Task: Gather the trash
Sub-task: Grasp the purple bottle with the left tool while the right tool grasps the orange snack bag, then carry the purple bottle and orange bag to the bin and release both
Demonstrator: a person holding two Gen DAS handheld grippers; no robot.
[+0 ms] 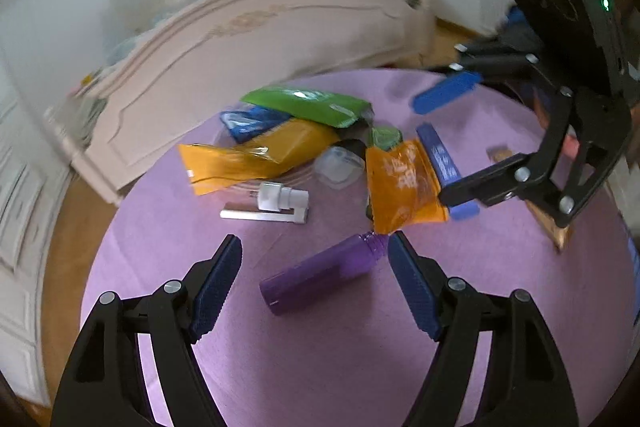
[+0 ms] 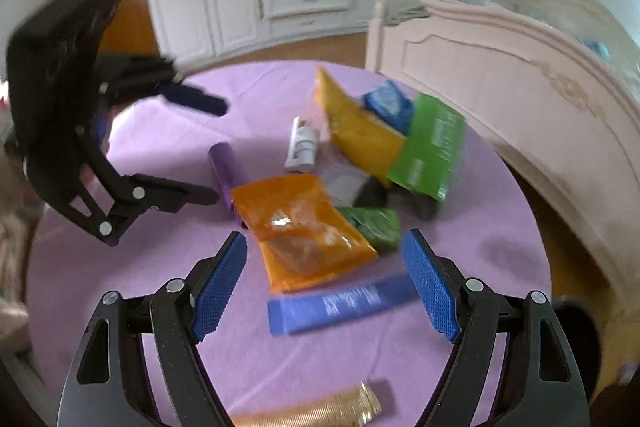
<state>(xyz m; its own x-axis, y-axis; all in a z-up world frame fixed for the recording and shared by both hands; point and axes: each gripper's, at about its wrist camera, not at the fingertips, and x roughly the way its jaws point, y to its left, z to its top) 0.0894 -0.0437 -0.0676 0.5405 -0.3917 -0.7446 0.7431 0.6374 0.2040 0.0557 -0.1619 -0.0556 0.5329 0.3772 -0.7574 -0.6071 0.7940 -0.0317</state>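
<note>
Both the left gripper (image 1: 315, 281) and the right gripper (image 2: 325, 281) gape wide, holding nothing; the gold tube (image 2: 320, 413) (at six o'clock on the counter (image 2: 500, 219)) is cut off and blurred.

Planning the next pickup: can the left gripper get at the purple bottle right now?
Probably yes. The left gripper is open, the purple bottle lies alone on the tablecloth between its fingers, with only the orange packet near its neck.
</note>
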